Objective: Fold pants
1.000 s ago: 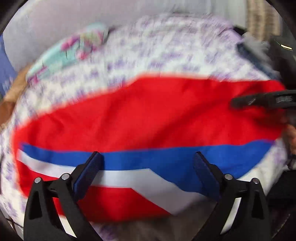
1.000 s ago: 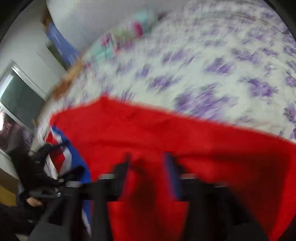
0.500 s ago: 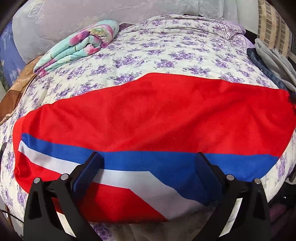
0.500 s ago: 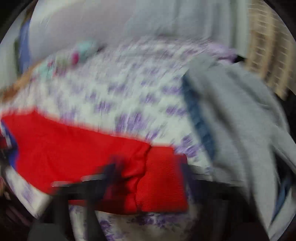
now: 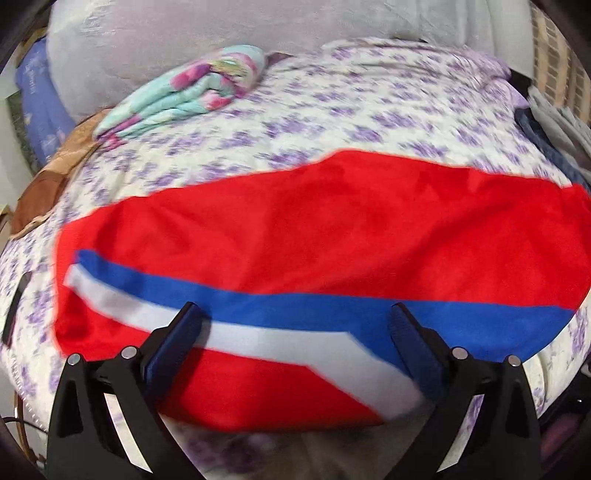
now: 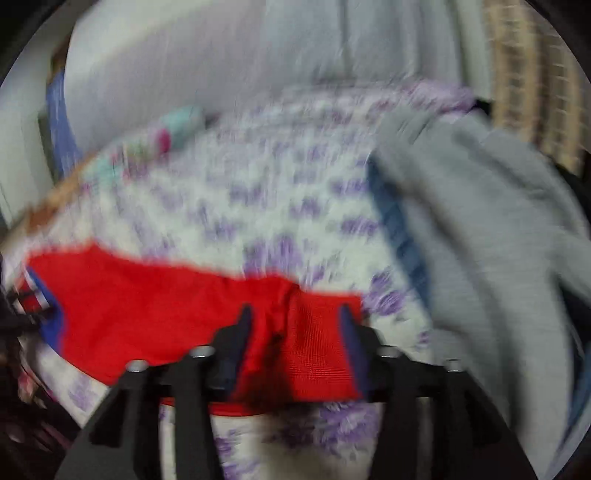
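Note:
Red pants [image 5: 325, 236] with a blue and a white side stripe lie spread flat across a bed with a purple-flowered cover [image 5: 369, 110]. My left gripper [image 5: 295, 328] is open and empty, hovering over the striped near edge. In the blurred right wrist view, my right gripper [image 6: 295, 325] is open, its jaws on either side of the ribbed red end of the pants [image 6: 317, 343] at the bed's near edge. I cannot tell if the pads touch the cloth.
A folded turquoise and pink floral blanket [image 5: 184, 96] lies at the back left of the bed. Grey and blue clothes [image 6: 472, 229] are piled on the right side. A grey headboard wall [image 5: 166, 33] stands behind. A dark flat object [image 5: 16, 306] lies at the left edge.
The right gripper has swung from the middle of the pants to their right end. The left view has shifted slightly; the left gripper stays open over the stripes.

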{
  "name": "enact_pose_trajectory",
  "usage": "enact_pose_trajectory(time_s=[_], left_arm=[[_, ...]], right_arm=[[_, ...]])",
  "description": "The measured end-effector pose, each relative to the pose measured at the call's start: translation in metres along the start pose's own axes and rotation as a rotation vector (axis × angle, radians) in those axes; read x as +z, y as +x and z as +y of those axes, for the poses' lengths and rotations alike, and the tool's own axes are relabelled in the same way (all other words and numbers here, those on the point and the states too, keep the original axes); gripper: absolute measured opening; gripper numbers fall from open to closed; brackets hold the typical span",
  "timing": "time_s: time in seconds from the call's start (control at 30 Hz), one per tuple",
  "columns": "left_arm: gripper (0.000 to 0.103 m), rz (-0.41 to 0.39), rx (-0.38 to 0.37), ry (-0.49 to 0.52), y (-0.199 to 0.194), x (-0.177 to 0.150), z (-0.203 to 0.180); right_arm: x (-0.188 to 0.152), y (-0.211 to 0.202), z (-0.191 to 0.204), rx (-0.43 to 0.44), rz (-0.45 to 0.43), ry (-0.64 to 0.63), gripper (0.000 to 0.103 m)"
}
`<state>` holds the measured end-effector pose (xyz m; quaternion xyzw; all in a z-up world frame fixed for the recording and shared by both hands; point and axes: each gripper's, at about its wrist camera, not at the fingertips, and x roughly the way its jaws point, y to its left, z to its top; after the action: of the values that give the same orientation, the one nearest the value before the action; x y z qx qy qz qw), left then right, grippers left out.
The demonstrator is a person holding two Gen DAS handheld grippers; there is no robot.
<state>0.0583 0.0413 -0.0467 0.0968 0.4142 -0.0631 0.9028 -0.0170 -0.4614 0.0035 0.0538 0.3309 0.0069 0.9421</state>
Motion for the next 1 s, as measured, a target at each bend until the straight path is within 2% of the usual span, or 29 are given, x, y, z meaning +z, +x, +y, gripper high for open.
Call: enact_pose_trajectory(time_s=[0.03, 0.17, 0.27, 0.33, 0.37, 0.43, 0.5, 0.53, 0.57, 0.6, 0.63, 0.67, 0.73, 0.8, 0.9, 1.0], left_arm=[[0.099, -0.012, 0.000, -0.018, -0.007, 0.000, 0.008], [0.099, -0.083, 0.090, -0.085, -0.031, -0.004, 0.050], [0.099, 0.022, 0.172, -0.127, 0.009, -0.013, 0.081], [0.099, -0.032, 0.170, -0.147, 0.013, -0.016, 0.089], [0.099, -0.020, 0.169, -0.165, 0.013, -0.013, 0.091], [0.099, -0.010, 0.183, -0.175, 0.010, -0.009, 0.090], [0.099, -0.026, 0.195, -0.175, 0.002, -0.008, 0.083], [0.098, -0.043, 0.173, -0.166, -0.004, -0.007, 0.077], [0.098, -0.062, 0.147, -0.159, -0.010, -0.008, 0.072], [0.098, -0.089, 0.116, -0.148, -0.018, -0.007, 0.062], [0.098, -0.110, 0.088, -0.138, -0.024, -0.006, 0.053], [0.098, -0.120, 0.060, -0.122, -0.026, -0.005, 0.046], [0.098, -0.118, 0.023, -0.080, -0.026, -0.003, 0.028], [0.098, -0.099, -0.002, -0.048, -0.020, -0.004, 0.015], [0.098, -0.073, -0.008, -0.057, -0.011, -0.004, 0.019], [0.098, -0.087, -0.012, -0.118, -0.015, -0.005, 0.034]], right_arm=[[-0.001, -0.015, -0.001, 0.003, -0.026, 0.035, 0.072], [-0.025, -0.021, -0.009, 0.038, 0.026, 0.241, 0.075], [-0.045, 0.002, -0.011, 0.049, 0.052, 0.357, 0.075], [-0.056, 0.021, -0.015, 0.068, 0.078, 0.453, 0.079], [-0.059, 0.020, -0.015, 0.078, 0.057, 0.485, 0.081], [-0.060, 0.020, -0.012, 0.113, 0.032, 0.513, 0.094], [-0.060, 0.022, -0.014, 0.178, 0.020, 0.578, 0.094], [-0.059, 0.026, -0.013, 0.194, 0.026, 0.587, 0.093], [-0.058, 0.030, -0.013, 0.196, 0.023, 0.586, 0.090], [-0.058, 0.036, -0.011, 0.199, 0.012, 0.575, 0.076], [-0.058, 0.040, -0.012, 0.205, 0.014, 0.571, 0.039], [-0.062, 0.049, -0.015, 0.238, 0.036, 0.591, 0.027], [-0.064, 0.046, -0.019, 0.257, 0.011, 0.608, 0.021], [-0.055, 0.031, -0.007, 0.202, -0.030, 0.530, 0.020], [-0.021, 0.004, 0.049, 0.102, -0.102, 0.263, 0.019], [0.016, -0.004, 0.149, 0.155, -0.115, -0.065, 0.019]])
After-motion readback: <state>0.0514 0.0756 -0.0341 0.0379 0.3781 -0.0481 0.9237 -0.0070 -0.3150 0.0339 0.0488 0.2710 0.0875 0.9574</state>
